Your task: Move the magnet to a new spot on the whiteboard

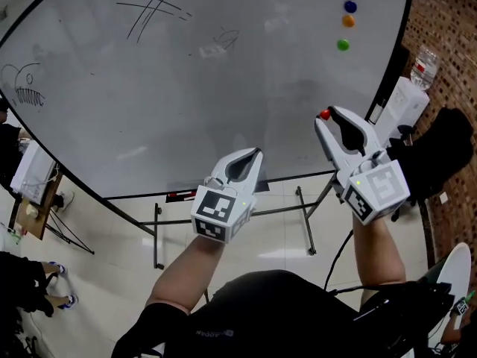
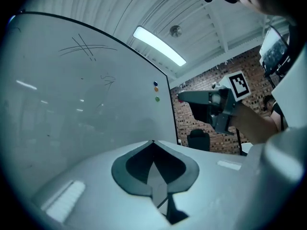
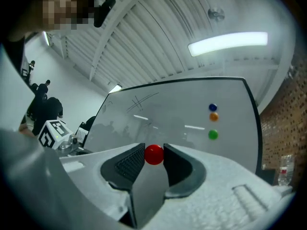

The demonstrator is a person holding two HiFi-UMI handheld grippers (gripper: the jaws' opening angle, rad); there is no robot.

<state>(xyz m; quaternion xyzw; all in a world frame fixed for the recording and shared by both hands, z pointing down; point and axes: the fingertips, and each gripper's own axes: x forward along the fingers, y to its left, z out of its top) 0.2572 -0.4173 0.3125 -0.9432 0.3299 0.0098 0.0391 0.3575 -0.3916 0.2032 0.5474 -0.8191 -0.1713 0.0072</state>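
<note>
In the head view, the right gripper (image 1: 330,121) reaches toward the lower right part of the whiteboard (image 1: 223,118) and pinches a small red magnet (image 1: 325,114) at its very tips; whether the magnet touches the board cannot be told. Well above that gripper, a blue magnet (image 1: 349,7), an orange magnet (image 1: 348,21) and a green magnet (image 1: 343,45) sit in a column on the board. The left gripper (image 1: 256,155) is held lower and to the left of the right gripper, with nothing in it. In the left gripper view, its jaws meet at the tips, closed on nothing, with the whiteboard ahead and to the left; the right gripper shows off to the right against a brick wall (image 2: 201,80). In the right gripper view, the jaws stand partly apart with the red magnet clamped between their tips; the whiteboard lies straight ahead, and the three coloured magnets are up and to the right of the jaws.
</note>
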